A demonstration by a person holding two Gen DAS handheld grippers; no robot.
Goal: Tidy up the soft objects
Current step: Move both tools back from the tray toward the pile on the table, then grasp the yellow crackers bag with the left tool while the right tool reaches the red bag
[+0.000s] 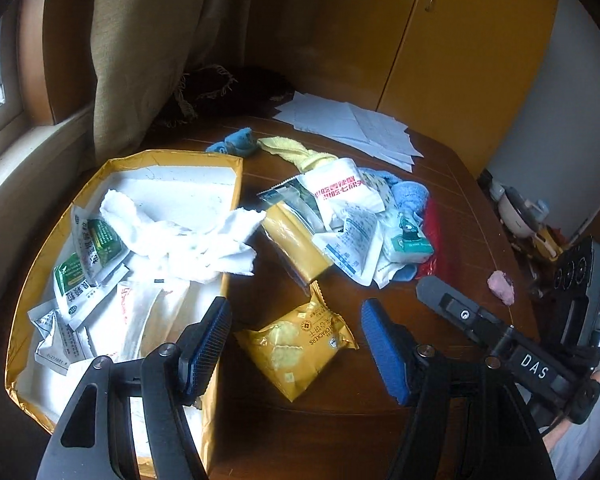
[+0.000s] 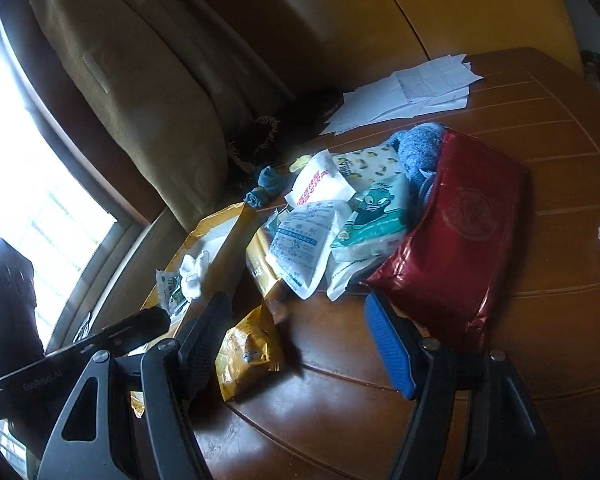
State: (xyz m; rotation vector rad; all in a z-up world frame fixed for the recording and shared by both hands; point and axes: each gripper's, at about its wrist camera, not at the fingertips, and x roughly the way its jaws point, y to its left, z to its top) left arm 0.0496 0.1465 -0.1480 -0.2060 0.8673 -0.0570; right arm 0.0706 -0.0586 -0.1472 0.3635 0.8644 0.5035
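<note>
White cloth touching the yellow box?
Touching. Left wrist view: the white cloth lies inside the yellow box, draped over its right wall.

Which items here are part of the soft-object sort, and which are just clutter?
In the job:
yellow box, with white cloth and sachets in it
cracker packet
pile of pouches
red pouch
yellow cloth
blue cloth
pink lump
left gripper and right gripper, both open, empty

Lying about:
papers
curtain
cupboard
</note>
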